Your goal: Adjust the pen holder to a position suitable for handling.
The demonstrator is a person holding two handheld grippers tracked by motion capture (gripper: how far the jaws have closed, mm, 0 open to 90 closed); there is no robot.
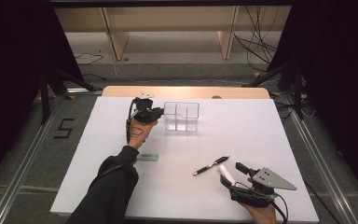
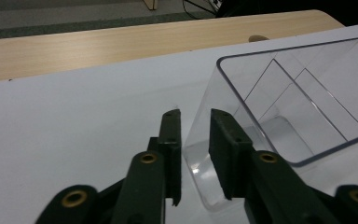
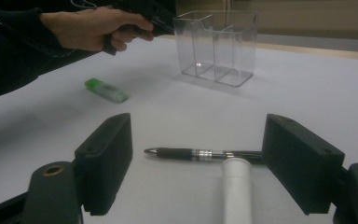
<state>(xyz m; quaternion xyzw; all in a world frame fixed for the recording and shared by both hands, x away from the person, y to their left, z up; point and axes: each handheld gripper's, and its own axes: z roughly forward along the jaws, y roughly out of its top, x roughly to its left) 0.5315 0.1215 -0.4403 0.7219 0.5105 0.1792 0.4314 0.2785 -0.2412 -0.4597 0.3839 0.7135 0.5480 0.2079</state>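
A clear plastic container (image 1: 182,116) with inner dividers stands at the back middle of the white mat (image 1: 251,126). My left gripper (image 1: 162,111) is at its left side. In the left gripper view that gripper (image 2: 196,119) has its jaws slightly apart on either side of the container's (image 2: 307,93) near wall, with small gaps showing at both pads. My right gripper (image 1: 228,171) rests at the front right, jaws wide apart. A white tube (image 3: 236,186) lies between them, touched by neither pad. A black pen (image 3: 191,153) lies just beyond the right gripper (image 3: 200,123).
A small green and clear flat item (image 1: 148,157) lies on the mat beside the left forearm. The pen (image 1: 211,165) points diagonally toward the front left. A wooden table edge (image 1: 186,91) runs behind the mat. Cables and stand legs cross the floor beyond.
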